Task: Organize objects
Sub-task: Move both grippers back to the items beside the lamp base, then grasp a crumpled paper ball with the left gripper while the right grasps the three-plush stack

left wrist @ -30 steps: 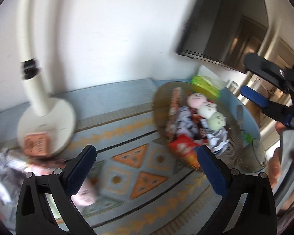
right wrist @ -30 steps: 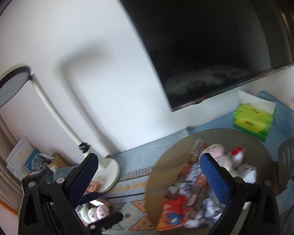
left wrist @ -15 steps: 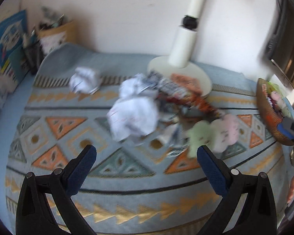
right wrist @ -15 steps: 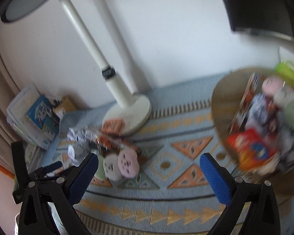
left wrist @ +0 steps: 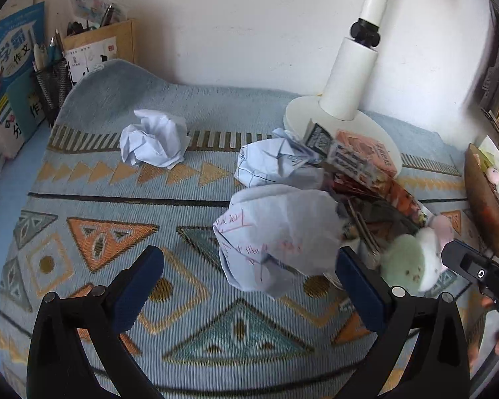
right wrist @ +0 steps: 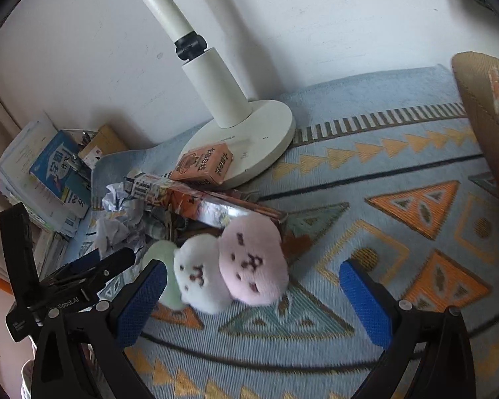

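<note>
Heaped against the lamp base (right wrist: pixel 249 139) on the patterned cloth (left wrist: pixel 116 199) of the worktop: a plush toy of three joined balls (right wrist: pixel 236 266), pink, white and pale green, lying on the near side of the base, its pink end touching a long foil snack pack (right wrist: pixel 199 202). Behind that pack, partly on the base's rim, an orange carton (right wrist: pixel 204 164). Further left of the base, three crumpled paper balls: the largest (left wrist: pixel 276 242) with red and blue scribbles, nearest the left camera; a second (left wrist: pixel 272 163) just behind it, touching the snack pack; a third (left wrist: pixel 154 143) well apart to the left, alone on the cloth.

Left gripper (left wrist: pixel 249 286) wide open, nothing held, blue pads either side of the largest paper ball and just short of it; whether touching, cannot tell. Right gripper (right wrist: pixel 252 296) likewise spread wide and empty, the plush toy between and just ahead of its fingers, nearer the left pad; in the left view, its black tip (left wrist: pixel 475 269) just right of the plush.

Right of the base, at the frame edge, a shallow brown bowl (right wrist: pixel 475 99) with packets and plush inside. Far left of the base, against the wall, a mesh pen holder (left wrist: pixel 53 83), a tan box (left wrist: pixel 99 50) and blue books (left wrist: pixel 6 63). Rising from the base, a white lamp post (right wrist: pixel 196 43) with a black collar.
</note>
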A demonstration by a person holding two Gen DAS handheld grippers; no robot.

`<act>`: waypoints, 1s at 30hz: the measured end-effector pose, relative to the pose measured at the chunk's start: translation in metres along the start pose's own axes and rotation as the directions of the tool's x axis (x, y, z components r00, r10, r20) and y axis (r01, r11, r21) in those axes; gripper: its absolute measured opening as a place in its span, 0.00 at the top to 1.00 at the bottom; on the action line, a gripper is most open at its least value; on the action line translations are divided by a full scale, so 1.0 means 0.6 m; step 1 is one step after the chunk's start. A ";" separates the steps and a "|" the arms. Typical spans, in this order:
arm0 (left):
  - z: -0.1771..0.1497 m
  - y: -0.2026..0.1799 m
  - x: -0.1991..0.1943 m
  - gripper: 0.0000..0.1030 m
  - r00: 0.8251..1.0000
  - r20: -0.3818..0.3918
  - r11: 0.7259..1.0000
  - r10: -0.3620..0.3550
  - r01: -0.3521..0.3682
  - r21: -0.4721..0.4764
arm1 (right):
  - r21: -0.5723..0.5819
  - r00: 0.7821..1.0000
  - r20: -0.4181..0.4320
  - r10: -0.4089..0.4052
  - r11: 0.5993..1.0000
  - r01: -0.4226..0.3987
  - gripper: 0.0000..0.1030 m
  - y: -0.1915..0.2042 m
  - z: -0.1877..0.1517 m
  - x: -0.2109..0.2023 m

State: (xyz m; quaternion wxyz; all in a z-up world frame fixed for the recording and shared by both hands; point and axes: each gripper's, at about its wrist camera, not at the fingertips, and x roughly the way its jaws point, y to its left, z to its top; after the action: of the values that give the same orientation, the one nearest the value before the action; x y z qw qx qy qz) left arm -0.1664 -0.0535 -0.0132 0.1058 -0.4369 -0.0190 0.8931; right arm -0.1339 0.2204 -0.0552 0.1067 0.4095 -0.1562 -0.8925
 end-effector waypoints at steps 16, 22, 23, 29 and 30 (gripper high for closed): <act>0.001 -0.004 0.012 0.01 0.995 -0.032 0.995 0.092 -0.091 0.042 | -0.033 1.000 0.017 -0.014 0.999 0.015 0.20 0.008 0.000 0.005; -0.002 0.022 -0.012 0.46 0.996 0.063 0.998 -0.058 0.060 -0.033 | -0.041 0.999 0.029 0.038 0.998 -0.037 0.38 0.001 -0.003 0.002; -0.003 0.025 -0.017 0.46 0.996 0.077 0.997 -0.053 0.057 -0.043 | -0.049 0.998 0.035 0.058 0.997 -0.056 0.38 0.001 -0.003 0.000; -0.007 0.033 -0.043 0.53 0.986 0.163 0.999 -0.030 0.036 -0.034 | -0.080 0.990 0.099 0.102 0.992 -0.094 0.38 -0.005 -0.011 -0.024; -0.007 0.032 -0.043 0.56 0.986 0.163 0.999 -0.025 0.031 -0.031 | -0.082 0.990 0.104 0.099 0.993 -0.091 0.38 -0.006 -0.011 -0.025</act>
State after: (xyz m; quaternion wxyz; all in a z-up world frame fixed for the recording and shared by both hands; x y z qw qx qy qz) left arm -0.1511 -0.0778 0.0020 0.1092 -0.3640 -0.0485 0.9237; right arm -0.1195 0.2273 -0.0502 0.1561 0.3482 -0.1466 -0.9126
